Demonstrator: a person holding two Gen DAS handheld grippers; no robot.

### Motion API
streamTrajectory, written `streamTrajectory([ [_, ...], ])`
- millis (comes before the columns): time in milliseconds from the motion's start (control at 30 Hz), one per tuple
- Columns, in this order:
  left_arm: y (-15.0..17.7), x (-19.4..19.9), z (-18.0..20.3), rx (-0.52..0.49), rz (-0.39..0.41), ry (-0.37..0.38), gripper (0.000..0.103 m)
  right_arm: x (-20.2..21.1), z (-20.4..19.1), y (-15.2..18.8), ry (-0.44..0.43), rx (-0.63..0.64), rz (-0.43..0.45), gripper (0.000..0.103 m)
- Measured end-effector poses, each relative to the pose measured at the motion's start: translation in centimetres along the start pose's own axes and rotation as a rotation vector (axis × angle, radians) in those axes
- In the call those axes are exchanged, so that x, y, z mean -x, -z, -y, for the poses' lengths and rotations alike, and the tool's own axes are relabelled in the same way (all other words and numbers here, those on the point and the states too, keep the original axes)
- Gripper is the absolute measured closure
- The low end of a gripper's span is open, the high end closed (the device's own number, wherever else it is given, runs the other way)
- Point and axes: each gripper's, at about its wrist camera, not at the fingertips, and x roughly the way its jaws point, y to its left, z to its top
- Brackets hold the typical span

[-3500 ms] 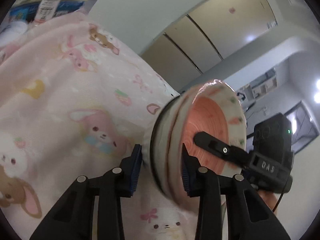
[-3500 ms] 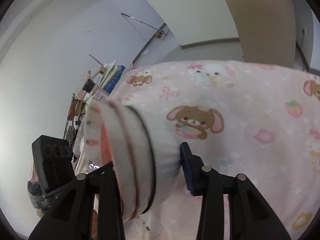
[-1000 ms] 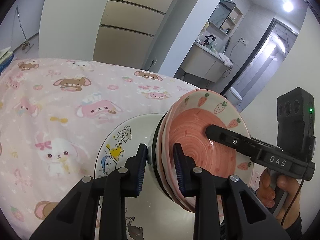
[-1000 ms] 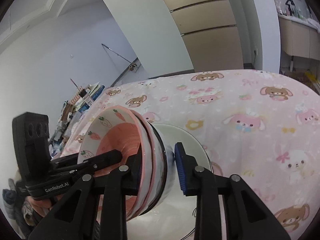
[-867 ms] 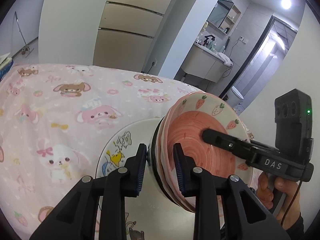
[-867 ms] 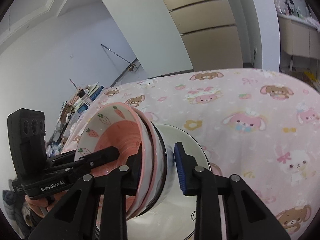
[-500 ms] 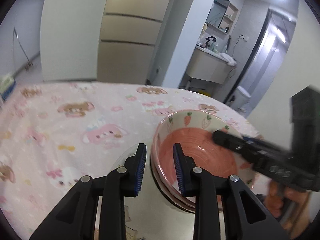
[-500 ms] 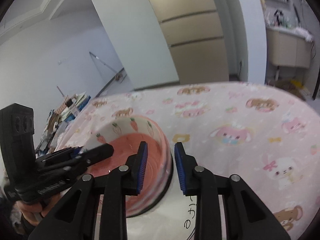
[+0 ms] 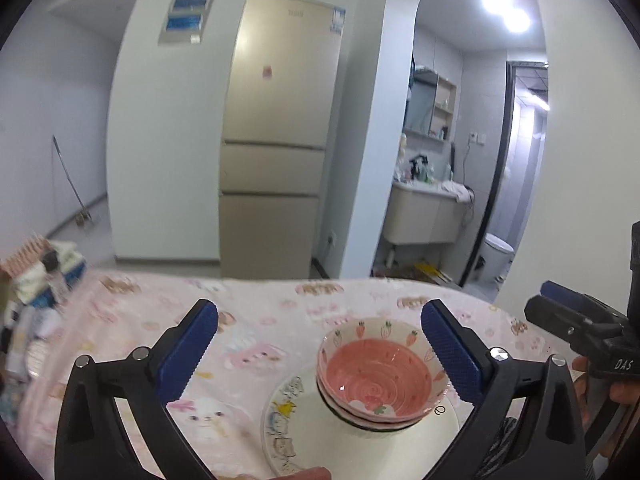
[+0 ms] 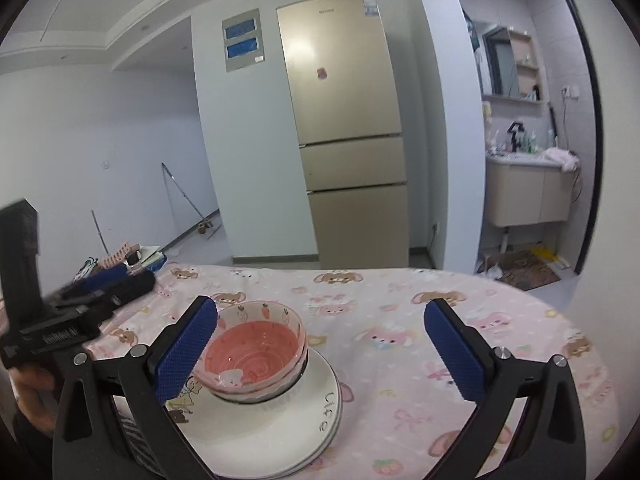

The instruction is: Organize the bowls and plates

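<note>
Pink cartoon-print tablecloth (image 10: 400,320) across the table; left gripper (image 9: 320,350) with blue pads spread wide, just opened, gripping nothing. Centre: stacked strawberry-and-carrot bowls (image 10: 254,354) resting upright on the stacked white cartoon plates (image 10: 280,428), touched by neither claw. Right gripper (image 10: 322,348) likewise just opened, empty; stacking looks done, no other dishes visible.
</note>
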Motion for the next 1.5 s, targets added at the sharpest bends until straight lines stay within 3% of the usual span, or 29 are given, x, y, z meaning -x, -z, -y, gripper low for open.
streamTrajectory([
  [200, -0.4, 6.1, 1.7, -0.054, 0.114, -0.009, 0.000, 4.3, -3.4, 0.6, 0.048, 0.170, 0.088, 0.000],
  [367, 0.6, 9.1, 3.2, -0.118, 0.142, -0.023, 0.000, 7.0, -4.5, 1.6, 0.014, 0.190, 0.149, 0.000],
  [567, 2.3, 11.3, 4.1, -0.170, 0.181, -0.043, 0.000, 8.8, -4.3, 3.1, 0.033, 0.221, 0.202, 0.000],
  [733, 3.8, 11.5, 4.5, -0.184, 0.168, -0.034, 0.000, 8.9, -3.4, 4.5, 0.040, 0.203, 0.215, 0.000],
  [1233, 9.2, 8.6, 2.2, -0.209, 0.110, -0.134, 0.000, 6.7, -3.0, 8.6, 0.006, 0.203, 0.202, 0.000],
  [1400, 10.6, 8.1, 1.6, -0.232, 0.142, -0.172, 0.000, 5.3, -2.1, 9.5, 0.003, 0.171, 0.148, 0.000],
  [1500, 11.2, 7.0, 1.0, -0.217, 0.097, -0.166, 0.000, 5.0, -1.7, 9.7, 0.000, 0.150, 0.137, 0.000],
])
